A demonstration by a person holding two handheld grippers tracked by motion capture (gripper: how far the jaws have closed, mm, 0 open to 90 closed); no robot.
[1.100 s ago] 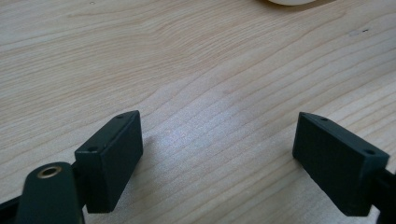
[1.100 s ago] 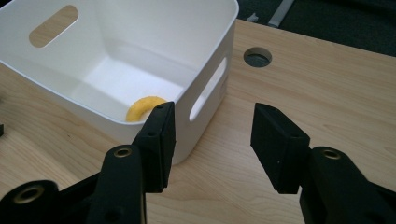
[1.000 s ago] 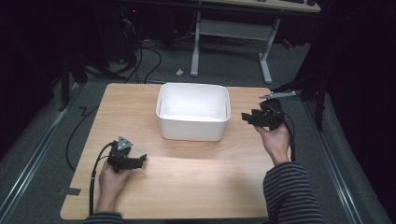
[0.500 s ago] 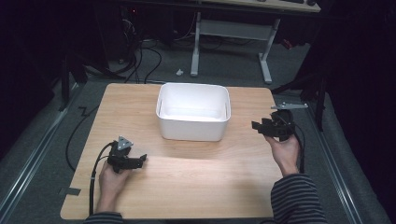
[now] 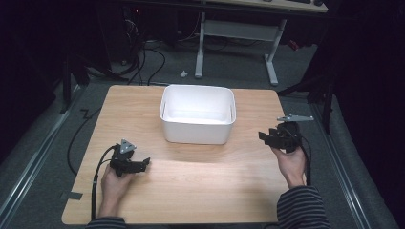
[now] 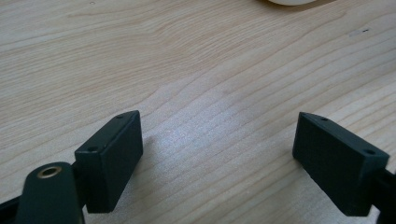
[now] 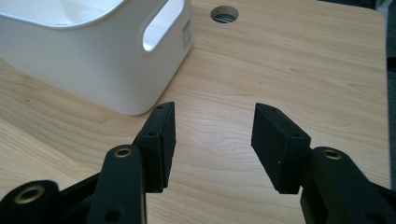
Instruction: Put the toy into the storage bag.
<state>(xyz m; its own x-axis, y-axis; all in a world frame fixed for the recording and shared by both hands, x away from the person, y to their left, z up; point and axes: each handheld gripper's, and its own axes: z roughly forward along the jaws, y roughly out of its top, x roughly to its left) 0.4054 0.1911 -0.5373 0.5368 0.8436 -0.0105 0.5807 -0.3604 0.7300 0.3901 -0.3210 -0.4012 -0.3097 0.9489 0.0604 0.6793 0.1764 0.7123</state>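
On the bench (image 5: 200, 181), both grippers, left (image 5: 143, 164) and right (image 5: 265, 137), rest jaws apart, empty; best approach the white bin (image 5: 198, 114) level.

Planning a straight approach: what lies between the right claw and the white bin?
Nothing: in the right gripper view, bare wooden table separates the open right claw from the white bin.

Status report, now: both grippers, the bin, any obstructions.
Left gripper open, low over bare table. Right gripper open, right of white bin, apart from it. Nothing between gripper and bin.
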